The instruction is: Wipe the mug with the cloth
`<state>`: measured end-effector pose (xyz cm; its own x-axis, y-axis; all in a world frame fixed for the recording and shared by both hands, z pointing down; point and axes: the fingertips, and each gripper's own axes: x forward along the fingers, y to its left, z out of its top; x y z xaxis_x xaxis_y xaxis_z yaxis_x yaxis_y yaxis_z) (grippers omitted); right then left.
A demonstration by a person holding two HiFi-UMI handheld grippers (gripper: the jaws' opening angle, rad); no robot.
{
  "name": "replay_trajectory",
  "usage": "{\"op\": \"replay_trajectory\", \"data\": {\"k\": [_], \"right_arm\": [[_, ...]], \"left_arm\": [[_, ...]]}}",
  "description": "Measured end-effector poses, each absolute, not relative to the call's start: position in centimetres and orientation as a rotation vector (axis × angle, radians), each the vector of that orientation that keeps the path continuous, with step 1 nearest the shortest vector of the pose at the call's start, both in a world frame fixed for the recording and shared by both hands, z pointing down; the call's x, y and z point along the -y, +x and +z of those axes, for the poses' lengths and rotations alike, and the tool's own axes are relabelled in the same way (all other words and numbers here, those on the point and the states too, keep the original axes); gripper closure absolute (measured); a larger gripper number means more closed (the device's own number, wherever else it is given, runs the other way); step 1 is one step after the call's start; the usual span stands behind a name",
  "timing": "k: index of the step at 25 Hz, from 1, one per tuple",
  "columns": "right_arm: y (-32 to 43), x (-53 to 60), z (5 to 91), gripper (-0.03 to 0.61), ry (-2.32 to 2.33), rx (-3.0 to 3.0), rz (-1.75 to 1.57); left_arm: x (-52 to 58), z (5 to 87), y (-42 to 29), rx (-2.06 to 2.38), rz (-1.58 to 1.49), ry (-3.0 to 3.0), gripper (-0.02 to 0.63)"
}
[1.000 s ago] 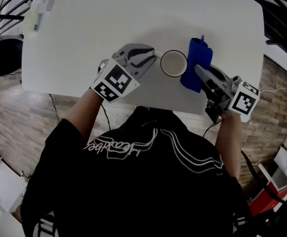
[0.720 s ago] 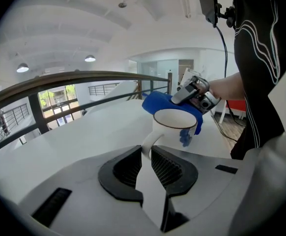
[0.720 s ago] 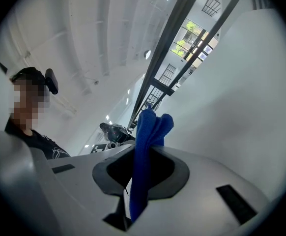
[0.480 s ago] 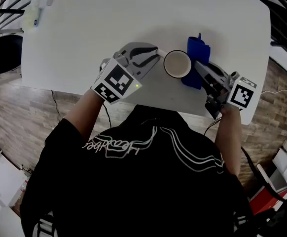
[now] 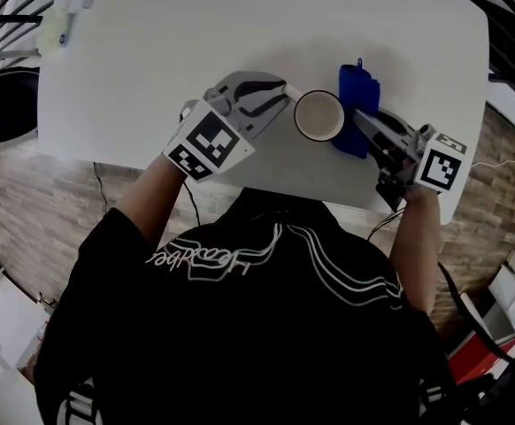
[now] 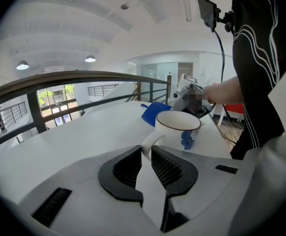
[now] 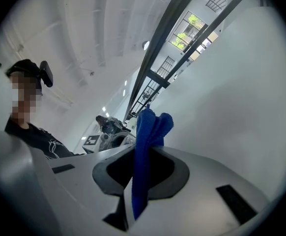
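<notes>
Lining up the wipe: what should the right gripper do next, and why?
Probably ease the right gripper toward the mug so the cloth presses its outer wall. The left gripper is shut on the handle, steadying the mug upright, and the cloth, clamped in the right jaws, sits beside the wall opposite the handle, contact unclear.

White mug (image 5: pixel 318 116), blue cloth (image 5: pixel 356 91)
</notes>
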<state>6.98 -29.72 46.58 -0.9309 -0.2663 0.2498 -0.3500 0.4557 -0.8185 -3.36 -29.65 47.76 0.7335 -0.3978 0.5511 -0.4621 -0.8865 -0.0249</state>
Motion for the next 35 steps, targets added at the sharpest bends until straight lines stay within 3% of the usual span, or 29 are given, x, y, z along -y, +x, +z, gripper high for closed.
{"op": "replay_trajectory", "data": {"k": [22, 35], "right_arm": [[5.0, 29.7, 43.0, 0.531, 0.018, 2.708, 1.415], [2.9, 30.9, 45.0, 0.531, -0.117, 2.627, 1.404]], "left_arm": [[32.3, 47.6, -2.0, 0.638, 0.83, 2.854, 0.546], [34.0, 48.5, -2.8, 0.644, 0.813, 2.838, 0.546]]}}
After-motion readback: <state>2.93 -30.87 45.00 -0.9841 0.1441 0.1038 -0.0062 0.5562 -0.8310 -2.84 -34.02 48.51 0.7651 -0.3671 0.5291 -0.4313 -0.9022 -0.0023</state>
